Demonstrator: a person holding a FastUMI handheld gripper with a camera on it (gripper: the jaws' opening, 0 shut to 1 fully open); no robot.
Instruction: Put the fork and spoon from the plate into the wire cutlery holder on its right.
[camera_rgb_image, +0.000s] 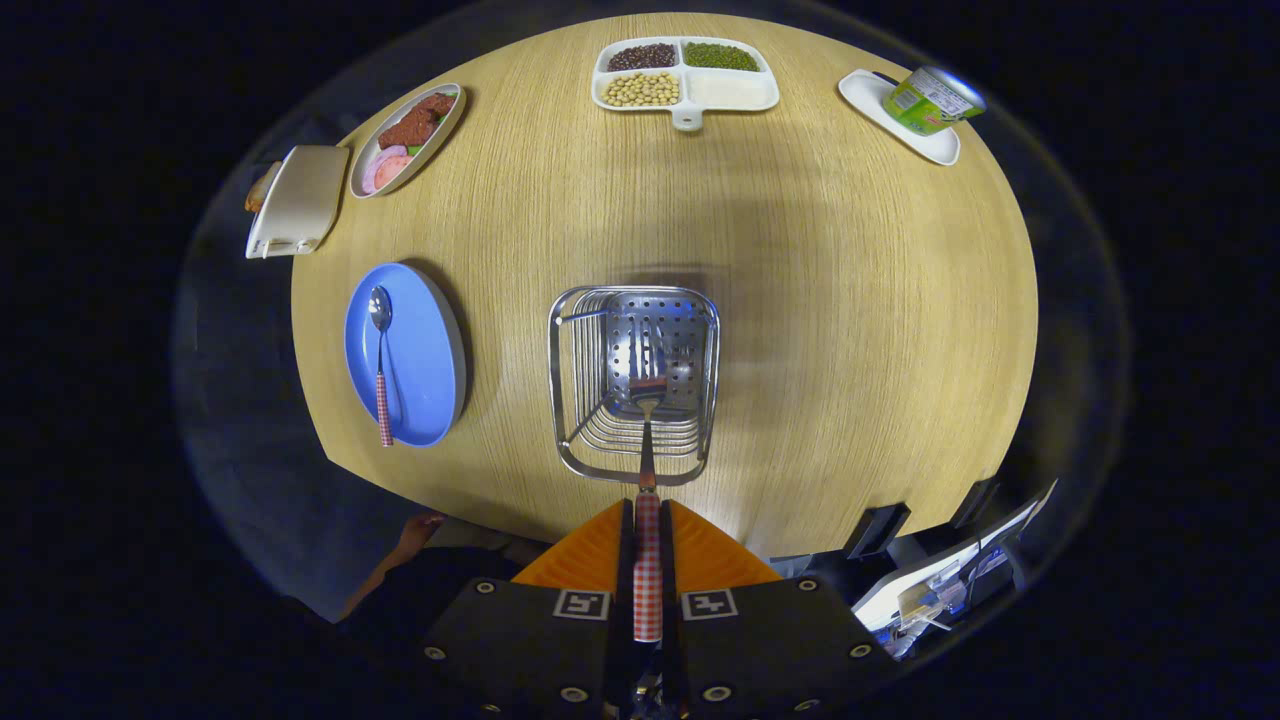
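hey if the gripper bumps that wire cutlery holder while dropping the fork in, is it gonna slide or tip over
Probably slide rather than tip: the wire cutlery holder looks squat, on a smooth wooden table. Being open wire and perforated metal, it is likely light, so a nudge could shift it. The gripper is shut on the fork, whose stiff handle would pass on any push.

Far across the wooden desk (850, 300) sits a white divided tray (686, 76) of beans and grains. A green can (933, 100) lies tipped on a white dish (897, 116); opposite, an oval food plate (406, 140) beside a cream board (298, 200).
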